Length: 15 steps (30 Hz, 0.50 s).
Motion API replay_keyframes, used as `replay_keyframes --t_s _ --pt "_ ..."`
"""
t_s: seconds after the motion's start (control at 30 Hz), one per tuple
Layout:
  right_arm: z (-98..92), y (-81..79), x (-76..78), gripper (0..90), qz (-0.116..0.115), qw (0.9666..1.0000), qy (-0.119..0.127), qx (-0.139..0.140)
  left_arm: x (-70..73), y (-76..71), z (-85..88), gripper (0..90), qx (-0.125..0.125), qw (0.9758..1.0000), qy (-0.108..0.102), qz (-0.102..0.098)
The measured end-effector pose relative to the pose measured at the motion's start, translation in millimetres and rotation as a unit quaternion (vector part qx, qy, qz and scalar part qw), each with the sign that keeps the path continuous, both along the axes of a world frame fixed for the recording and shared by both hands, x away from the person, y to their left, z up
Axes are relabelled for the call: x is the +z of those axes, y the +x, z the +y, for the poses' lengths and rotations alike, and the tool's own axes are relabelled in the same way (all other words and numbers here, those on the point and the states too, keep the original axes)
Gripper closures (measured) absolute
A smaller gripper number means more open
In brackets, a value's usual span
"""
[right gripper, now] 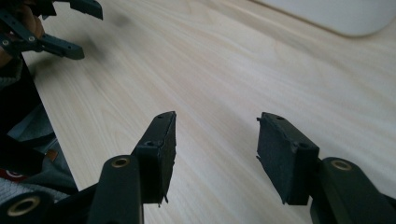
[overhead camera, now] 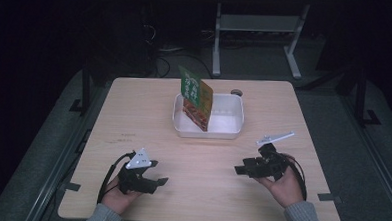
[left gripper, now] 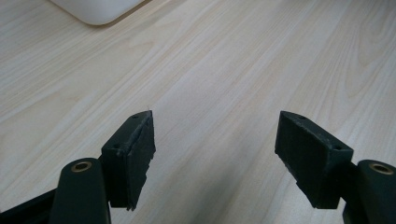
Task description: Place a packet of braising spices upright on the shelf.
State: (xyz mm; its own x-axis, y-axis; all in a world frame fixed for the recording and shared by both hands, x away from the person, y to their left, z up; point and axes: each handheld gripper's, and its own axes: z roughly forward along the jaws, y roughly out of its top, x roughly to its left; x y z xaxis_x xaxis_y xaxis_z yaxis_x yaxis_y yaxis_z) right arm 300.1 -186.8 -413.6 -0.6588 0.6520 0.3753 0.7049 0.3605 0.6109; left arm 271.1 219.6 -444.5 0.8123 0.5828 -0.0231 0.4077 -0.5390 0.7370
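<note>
You have a light wooden table [overhead camera: 134, 113] under you; at its far edge sits a small dark round object [overhead camera: 237, 92]; beyond it, on the dark floor, stands a grey metal frame [overhead camera: 257, 28], with cables [overhead camera: 161, 59] lying to its left.

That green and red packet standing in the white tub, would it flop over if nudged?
Probably: the packet leans on edge in the white tub, so it looks apt to tip. It seems thin and light, likely crinkly rather than stiff.

High view: looking down and forward over the wooden table [overhead camera: 202, 156]. Both gripper views: riding low, looking closely across its tabletop, each catching the white tray [left gripper: 95, 10].
</note>
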Motion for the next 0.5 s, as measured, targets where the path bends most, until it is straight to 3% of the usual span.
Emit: replay_keyframes --t_s 0.5 --pt "-9.8 -37.4 -25.7 45.3 -0.013 0.9999 -0.002 -0.007 0.7 -1.1 -1.6 28.3 -0.004 1.0 0.0 -0.002"
